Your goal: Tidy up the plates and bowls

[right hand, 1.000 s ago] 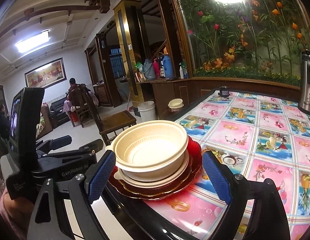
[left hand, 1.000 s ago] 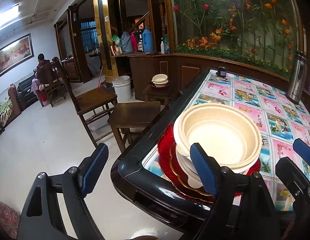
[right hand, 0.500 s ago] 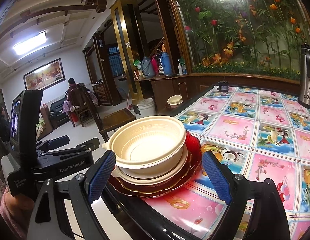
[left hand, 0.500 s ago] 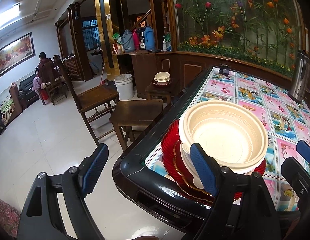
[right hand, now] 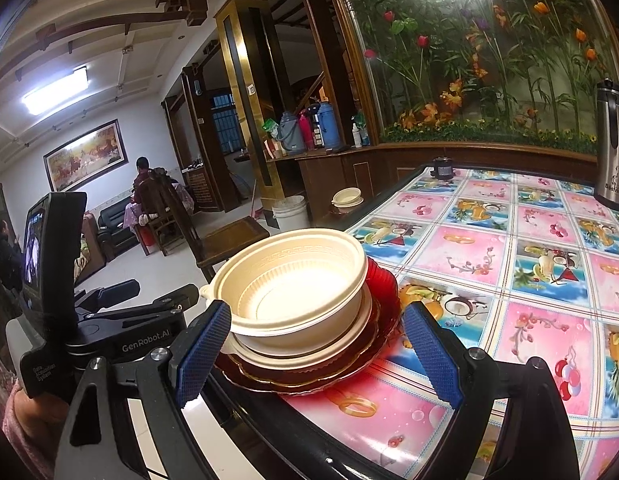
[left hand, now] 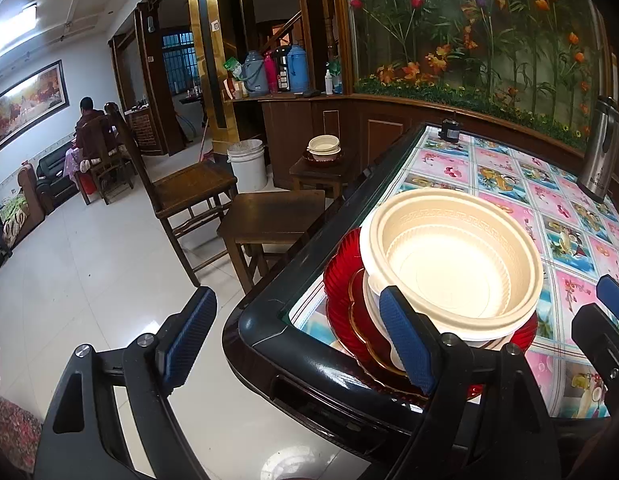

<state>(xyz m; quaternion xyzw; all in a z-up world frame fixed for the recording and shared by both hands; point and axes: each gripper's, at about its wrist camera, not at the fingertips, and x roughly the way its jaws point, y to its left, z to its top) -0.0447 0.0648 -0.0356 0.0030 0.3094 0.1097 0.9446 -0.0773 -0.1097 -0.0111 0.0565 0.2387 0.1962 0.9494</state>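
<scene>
A cream bowl tops a stack at the table's near corner. Under it sit a white bowl and red plates with gold trim. My left gripper is open and hangs mostly over the floor beside the corner, its right pad in front of the stack's left side. My right gripper is open too, with the stack showing between its blue pads and no pad pressing on it. The left gripper also shows in the right wrist view, left of the stack.
A steel flask stands at the table's far right and a small dark jar at its far edge. Wooden stools, a chair, a white bucket and another bowl stack lie beyond. A person sits far off.
The left wrist view has drifted slightly, so the stack sits a little higher in it. Both grippers keep the same opening and the stack has not moved.
</scene>
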